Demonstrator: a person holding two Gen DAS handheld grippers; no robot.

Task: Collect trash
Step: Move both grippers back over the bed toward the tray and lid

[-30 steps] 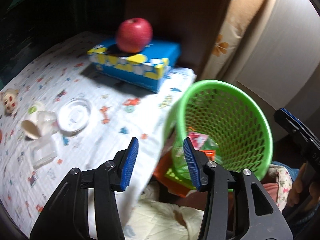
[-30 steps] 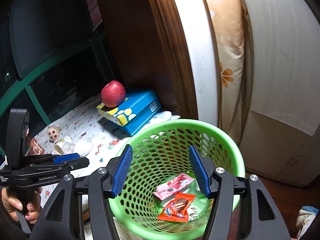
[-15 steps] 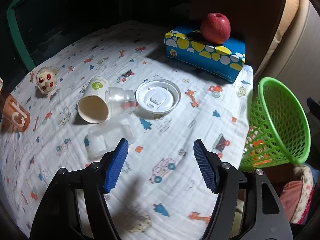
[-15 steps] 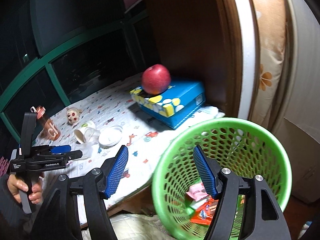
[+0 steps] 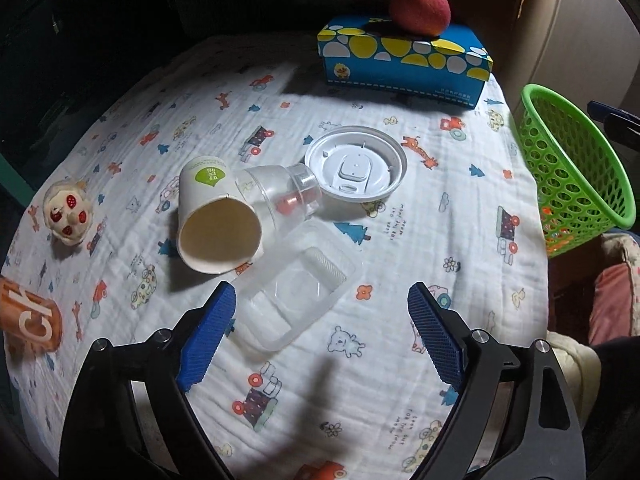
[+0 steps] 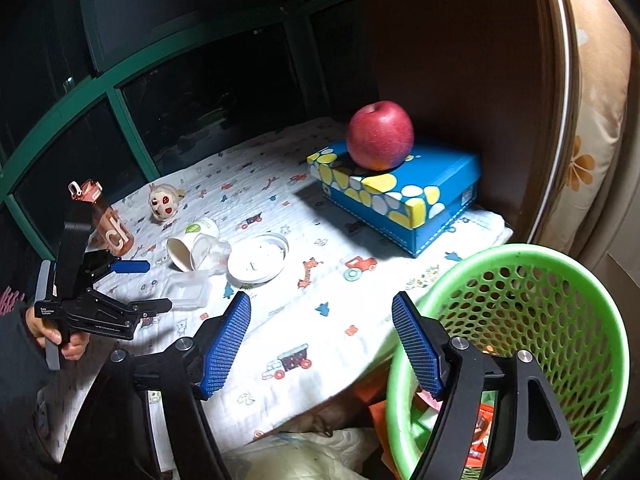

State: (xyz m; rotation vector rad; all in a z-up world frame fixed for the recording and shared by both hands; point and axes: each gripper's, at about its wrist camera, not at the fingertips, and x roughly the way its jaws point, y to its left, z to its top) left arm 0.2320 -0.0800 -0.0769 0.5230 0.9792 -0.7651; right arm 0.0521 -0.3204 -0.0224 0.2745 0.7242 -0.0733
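A clear plastic tray (image 5: 298,290) lies on the patterned cloth, just ahead of my open, empty left gripper (image 5: 322,338). Behind it lie a tipped paper cup (image 5: 212,216), a small clear cup (image 5: 280,196) and a white lid (image 5: 356,168). The green mesh basket (image 5: 576,168) stands off the table's right edge with wrappers (image 6: 480,424) inside. My right gripper (image 6: 320,344) is open and empty above the table edge, left of the basket (image 6: 520,280). The trash pile also shows in the right wrist view (image 6: 192,288), with the left gripper (image 6: 132,288) beside it.
A red apple (image 5: 420,0) sits on a blue tissue box (image 5: 404,60) at the back. A small doll head (image 5: 68,212) and an orange bottle (image 5: 28,316) are at the left. Dark window frames (image 6: 120,92) stand behind the table.
My left gripper has swung from the basket to the table and closed in on the clear tray, jaws opening wider. My right gripper has shifted left of the basket.
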